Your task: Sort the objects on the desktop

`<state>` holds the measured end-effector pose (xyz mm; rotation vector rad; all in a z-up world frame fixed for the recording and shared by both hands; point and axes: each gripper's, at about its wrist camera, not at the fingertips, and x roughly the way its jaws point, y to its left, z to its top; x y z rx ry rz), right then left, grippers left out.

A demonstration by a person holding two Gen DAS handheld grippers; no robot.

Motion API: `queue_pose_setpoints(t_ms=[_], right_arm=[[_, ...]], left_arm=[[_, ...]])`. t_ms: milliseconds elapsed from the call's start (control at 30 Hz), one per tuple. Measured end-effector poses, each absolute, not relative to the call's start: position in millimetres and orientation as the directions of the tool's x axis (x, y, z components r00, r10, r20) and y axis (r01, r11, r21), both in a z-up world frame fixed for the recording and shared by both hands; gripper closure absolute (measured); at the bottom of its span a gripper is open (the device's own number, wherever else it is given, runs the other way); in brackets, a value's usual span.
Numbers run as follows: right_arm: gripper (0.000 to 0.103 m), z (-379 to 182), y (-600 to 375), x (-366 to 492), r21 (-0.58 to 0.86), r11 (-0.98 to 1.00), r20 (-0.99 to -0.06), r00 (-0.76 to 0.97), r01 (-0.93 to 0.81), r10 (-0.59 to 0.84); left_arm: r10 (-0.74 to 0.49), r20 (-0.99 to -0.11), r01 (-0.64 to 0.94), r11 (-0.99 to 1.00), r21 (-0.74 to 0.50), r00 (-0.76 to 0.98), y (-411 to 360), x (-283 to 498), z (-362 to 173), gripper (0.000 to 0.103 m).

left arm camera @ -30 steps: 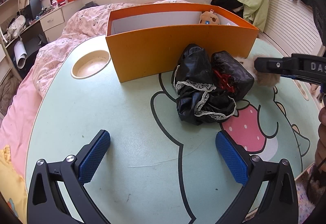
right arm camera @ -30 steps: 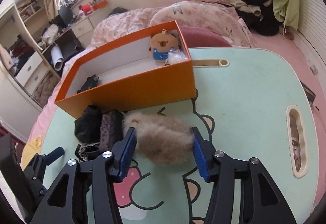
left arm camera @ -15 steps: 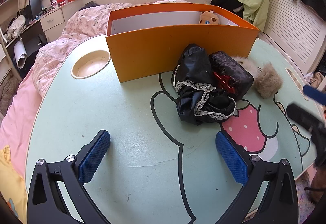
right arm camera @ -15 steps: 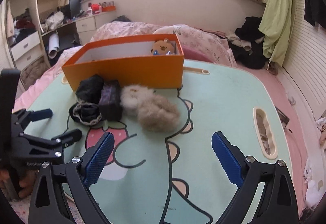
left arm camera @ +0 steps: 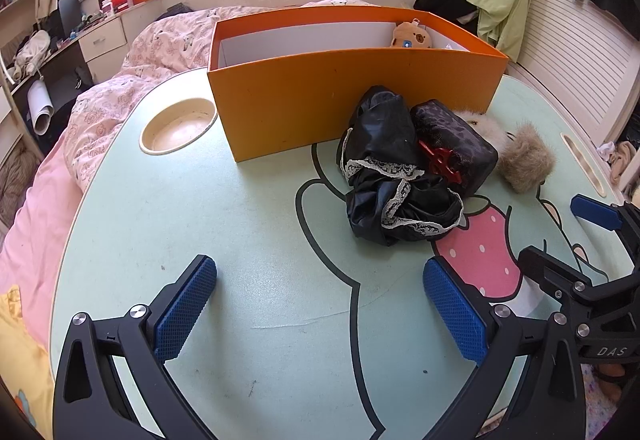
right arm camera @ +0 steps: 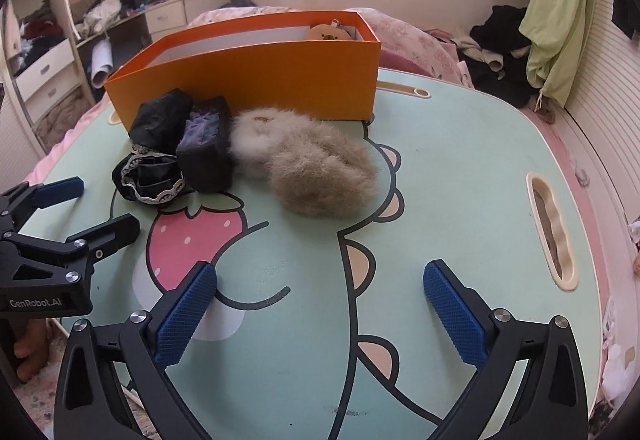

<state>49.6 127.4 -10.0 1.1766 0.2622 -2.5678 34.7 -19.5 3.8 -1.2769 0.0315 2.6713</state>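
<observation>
An orange box (left arm camera: 352, 96) stands at the back of the green cartoon table (left arm camera: 248, 224), with a brown plush toy (left arm camera: 410, 35) inside at its right end. In front of it lie a black lace-trimmed cloth bundle (left arm camera: 394, 176), a dark pouch (left arm camera: 452, 136) with a red clip, and a beige furry item (left arm camera: 524, 160). The right wrist view shows the same box (right arm camera: 256, 80), the bundle (right arm camera: 156, 144), the pouch (right arm camera: 208, 144) and the furry item (right arm camera: 312, 160). My left gripper (left arm camera: 320, 304) is open and empty near the front edge. My right gripper (right arm camera: 320, 304) is open and empty, well back from the furry item.
A round cup recess (left arm camera: 178, 126) sits left of the box. A slot handle (right arm camera: 550, 224) is cut in the table's right side. A pink bed (left arm camera: 132, 80) lies behind and to the left. Drawers and clutter stand at the far left.
My right gripper let go of the furry item, opened wide and pulled back toward the front edge. The furry item stays on the table. My left gripper has not moved.
</observation>
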Motion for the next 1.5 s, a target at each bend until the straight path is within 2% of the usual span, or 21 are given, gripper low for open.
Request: queue_pose_setpoints(t_ms=[1500], right_arm=[[0.0,-9.3,126.8,49.8,-0.038,-0.934,-0.762,-0.616,0.354,-0.203]], left_arm=[[0.169,-0.774,-0.197,-0.979,-0.059,-0.61,-20.9,34.2,4.8,0.0]])
